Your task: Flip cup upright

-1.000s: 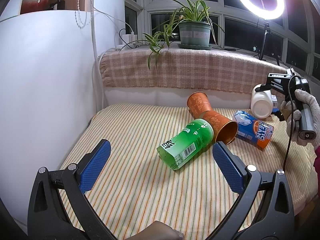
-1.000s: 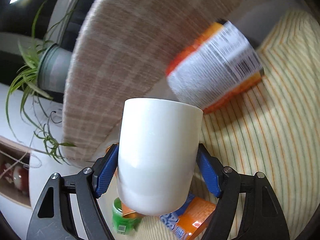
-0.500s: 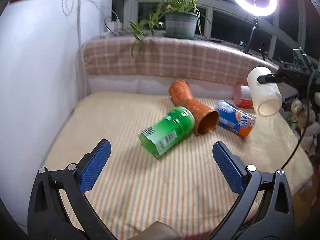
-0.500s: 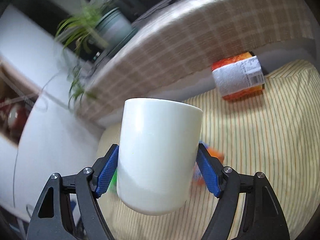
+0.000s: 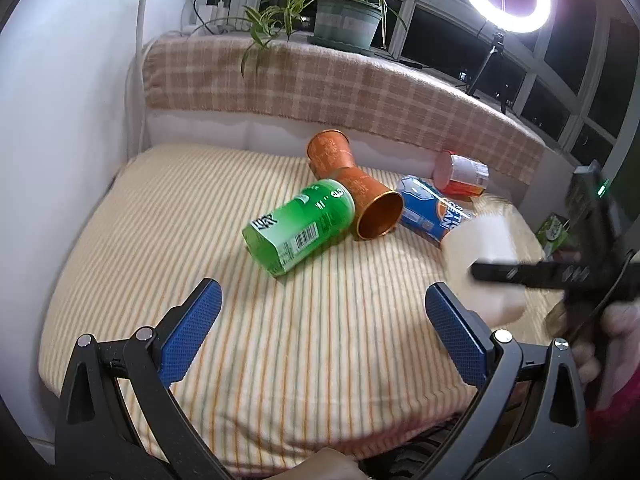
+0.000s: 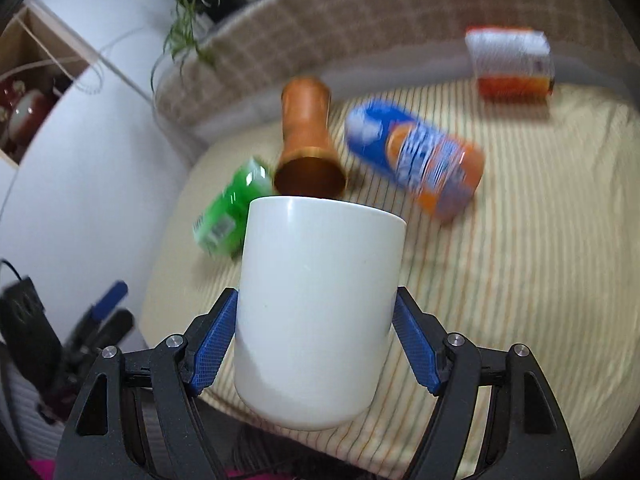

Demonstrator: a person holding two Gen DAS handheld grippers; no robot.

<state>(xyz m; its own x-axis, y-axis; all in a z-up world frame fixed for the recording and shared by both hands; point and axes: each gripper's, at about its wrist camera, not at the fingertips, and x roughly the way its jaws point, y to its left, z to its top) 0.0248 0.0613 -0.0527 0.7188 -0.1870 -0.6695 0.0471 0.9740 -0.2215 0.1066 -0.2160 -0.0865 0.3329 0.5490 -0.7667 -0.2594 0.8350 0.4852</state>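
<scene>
My right gripper point(image 6: 314, 340) is shut on a plain white cup point(image 6: 316, 312), its blue pads pressed on both sides. The cup also shows blurred in the left wrist view point(image 5: 482, 264), held over the right side of the striped mat with the right gripper's black finger across it. In that view it looks roughly upright; whether it touches the mat I cannot tell. My left gripper point(image 5: 320, 332) is open and empty above the mat's front edge, left of the cup.
On the striped mat point(image 5: 200, 220) lie a green can point(image 5: 298, 226), two copper cups point(image 5: 360, 196), a blue-orange can point(image 5: 430, 210) and an orange-white can point(image 5: 464, 174). A checked ledge point(image 5: 320, 84) with a potted plant point(image 5: 344, 22) runs behind; a white cabinet point(image 5: 60, 120) stands at left.
My right gripper has swung the white cup down from high at the right to low over the mat's right front. The left gripper has shifted its view slightly and stays open.
</scene>
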